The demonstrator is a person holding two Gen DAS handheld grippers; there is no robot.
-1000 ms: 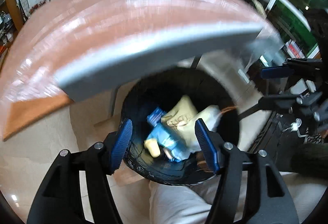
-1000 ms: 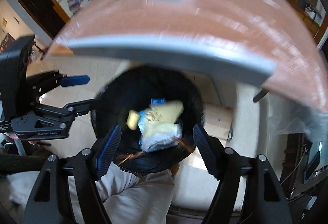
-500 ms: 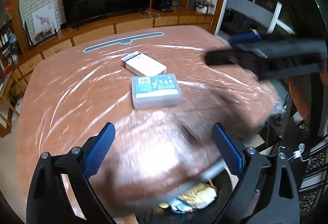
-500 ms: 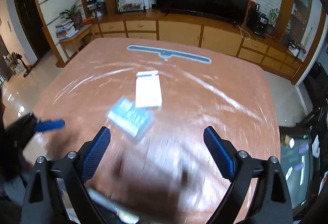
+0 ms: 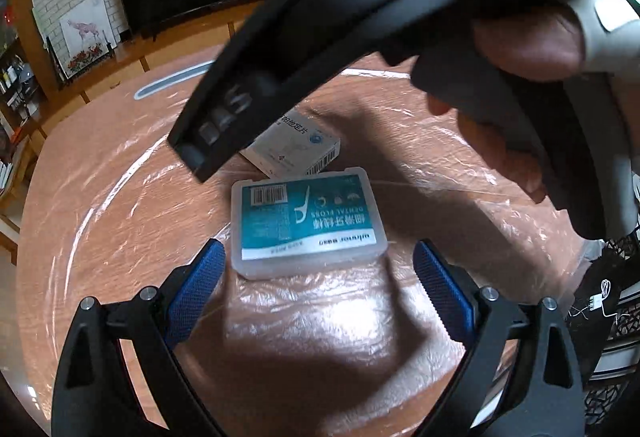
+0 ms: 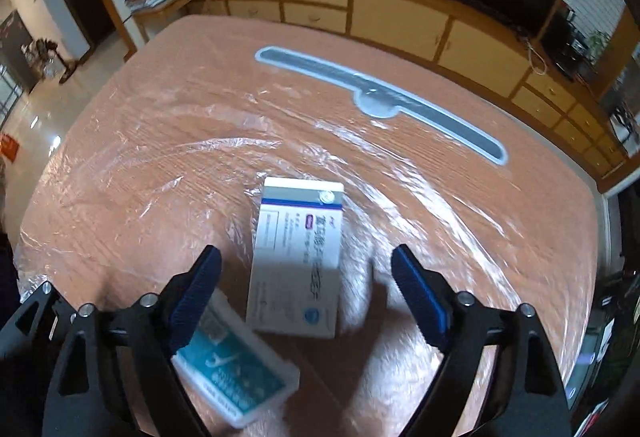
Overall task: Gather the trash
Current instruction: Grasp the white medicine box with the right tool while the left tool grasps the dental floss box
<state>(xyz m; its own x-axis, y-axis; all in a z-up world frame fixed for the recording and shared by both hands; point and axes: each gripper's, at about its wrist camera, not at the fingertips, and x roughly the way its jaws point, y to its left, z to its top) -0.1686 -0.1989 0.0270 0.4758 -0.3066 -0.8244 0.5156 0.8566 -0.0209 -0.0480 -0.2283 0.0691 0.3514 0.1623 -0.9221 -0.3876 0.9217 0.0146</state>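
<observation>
Both my tongs have swung up from the black bin under the counter edge, where they were pointed a second ago, and have dropped in close over the counter (image 6: 460,165) and the two items left on its plastic film. The bin is now out of both views.

My left tongs (image 5: 316,287) are spread wide and grip nothing; the dental floss case (image 5: 306,221) lies flat just beyond the tips, roughly centred in the gap. My right tongs (image 6: 306,291) are just as wide and also empty, with the near end of the white medicine box (image 6: 298,257) lying between the fingers. In the right wrist view the floss case sits near and to the left, partly behind the left finger. The box lies just beyond the case; I can't tell if they touch.

The right rig and the hand holding it cross over the left wrist view, so the two are crowded together.

I read this as the last drop finished and the next pickups lined up. Closing both at once risks a knock between the rigs.
</observation>
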